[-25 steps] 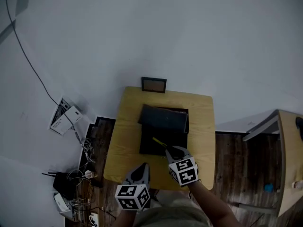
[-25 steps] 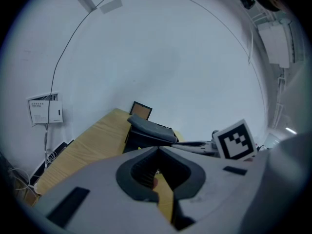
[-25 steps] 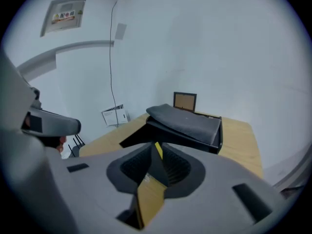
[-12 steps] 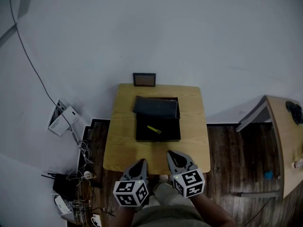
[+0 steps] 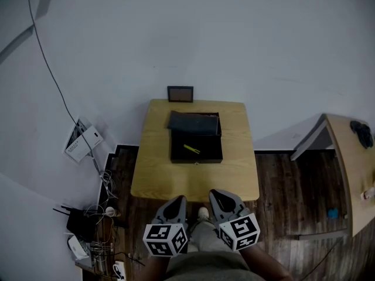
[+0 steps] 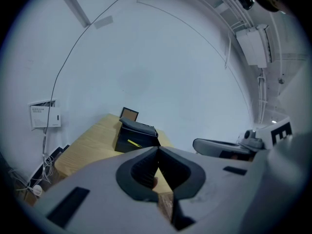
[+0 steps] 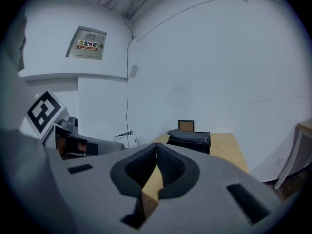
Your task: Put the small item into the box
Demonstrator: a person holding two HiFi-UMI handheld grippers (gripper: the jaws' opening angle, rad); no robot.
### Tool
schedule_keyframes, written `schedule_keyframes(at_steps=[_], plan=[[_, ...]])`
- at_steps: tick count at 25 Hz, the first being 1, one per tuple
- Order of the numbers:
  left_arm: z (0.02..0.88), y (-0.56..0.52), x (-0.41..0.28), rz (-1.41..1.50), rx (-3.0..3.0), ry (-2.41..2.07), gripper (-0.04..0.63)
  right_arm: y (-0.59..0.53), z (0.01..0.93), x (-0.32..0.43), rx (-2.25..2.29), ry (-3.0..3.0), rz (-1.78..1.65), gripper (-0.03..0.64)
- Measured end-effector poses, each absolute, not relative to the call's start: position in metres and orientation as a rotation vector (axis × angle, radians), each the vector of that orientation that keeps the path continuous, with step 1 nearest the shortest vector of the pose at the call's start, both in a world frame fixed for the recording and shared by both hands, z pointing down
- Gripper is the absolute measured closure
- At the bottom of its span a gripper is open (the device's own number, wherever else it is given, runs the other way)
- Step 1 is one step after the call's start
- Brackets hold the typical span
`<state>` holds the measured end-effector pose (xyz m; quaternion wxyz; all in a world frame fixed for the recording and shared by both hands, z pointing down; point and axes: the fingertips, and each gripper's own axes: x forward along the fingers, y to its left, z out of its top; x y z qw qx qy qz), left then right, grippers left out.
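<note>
The right tool has come back from the box to hang just short of the near edge of the pale wooden surface, close to the person's body. Its jaws are pressed together, and the right gripper view shows nothing between them. A second ago this tool stood over the box with its jaws partly spread and the yellow piece at its tips. It has since let go, drawn off and closed empty. The left tool hangs beside it, its jaws also together with nothing between them, and it has likewise moved a little back from the edge.

Further out, the black open box sits on the far half of the surface. Its dark lid is folded back at the far side. The slim yellow item lies slanted on the box floor, left of centre, and neither tool touches it.

By these views the placing looks done: the item is inside and both tools are clear of the box. A small brown-faced frame stands behind the surface's far edge.
</note>
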<state>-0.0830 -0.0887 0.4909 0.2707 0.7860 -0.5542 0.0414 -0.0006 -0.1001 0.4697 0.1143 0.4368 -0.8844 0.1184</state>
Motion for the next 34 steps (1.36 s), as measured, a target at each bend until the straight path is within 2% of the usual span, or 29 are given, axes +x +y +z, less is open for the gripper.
schedule_keyframes(at_steps=[34], plan=[[0.489,-0.078,-0.087,0.091,2.132,-1.494,0.594,-0.088,0.461,0.000,1.293,-2.623,0.283,0.617]])
